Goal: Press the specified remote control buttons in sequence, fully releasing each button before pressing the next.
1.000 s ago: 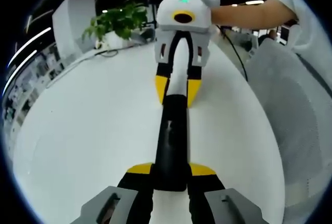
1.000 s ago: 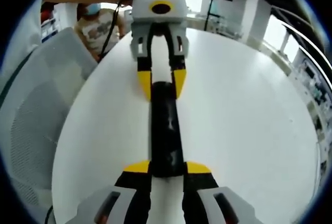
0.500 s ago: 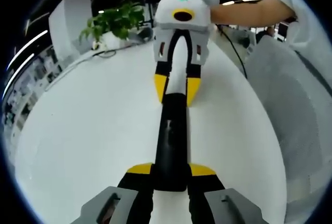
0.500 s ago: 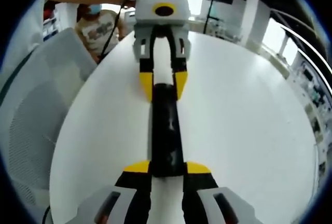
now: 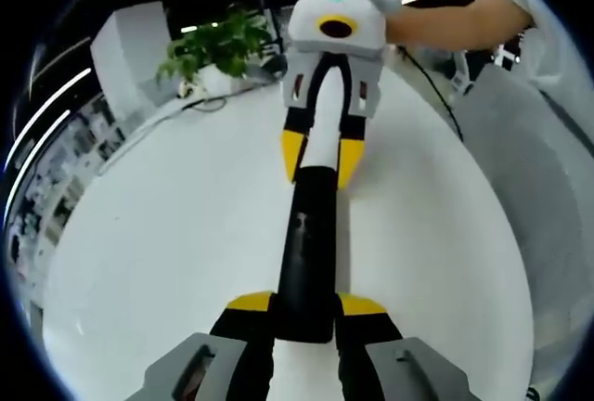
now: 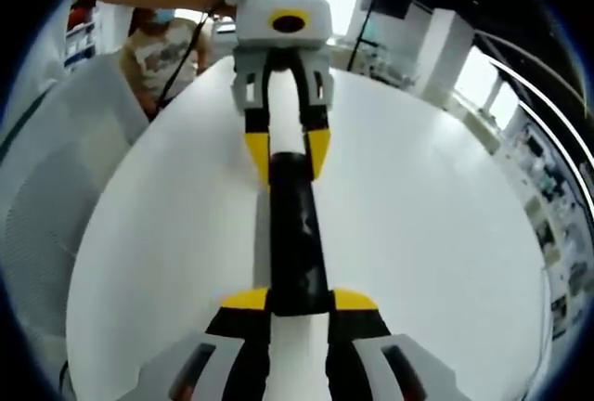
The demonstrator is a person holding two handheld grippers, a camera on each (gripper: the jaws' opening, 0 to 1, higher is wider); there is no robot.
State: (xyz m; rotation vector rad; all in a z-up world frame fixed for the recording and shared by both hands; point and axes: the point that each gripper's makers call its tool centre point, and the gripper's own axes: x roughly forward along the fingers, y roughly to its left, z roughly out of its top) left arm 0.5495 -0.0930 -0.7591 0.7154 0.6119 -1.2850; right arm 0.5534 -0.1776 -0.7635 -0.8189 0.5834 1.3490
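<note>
A long black remote control (image 5: 306,252) spans between 2 claws over a white table (image 5: 167,234). The left gripper (image 5: 304,313) clamps 1 end, the right gripper (image 6: 299,306) the other. No button looks pressed; the pressing sequence seems ahead.

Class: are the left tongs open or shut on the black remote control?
Shut: the left tongs clamp the slim black remote control between their yellow tips.
</note>
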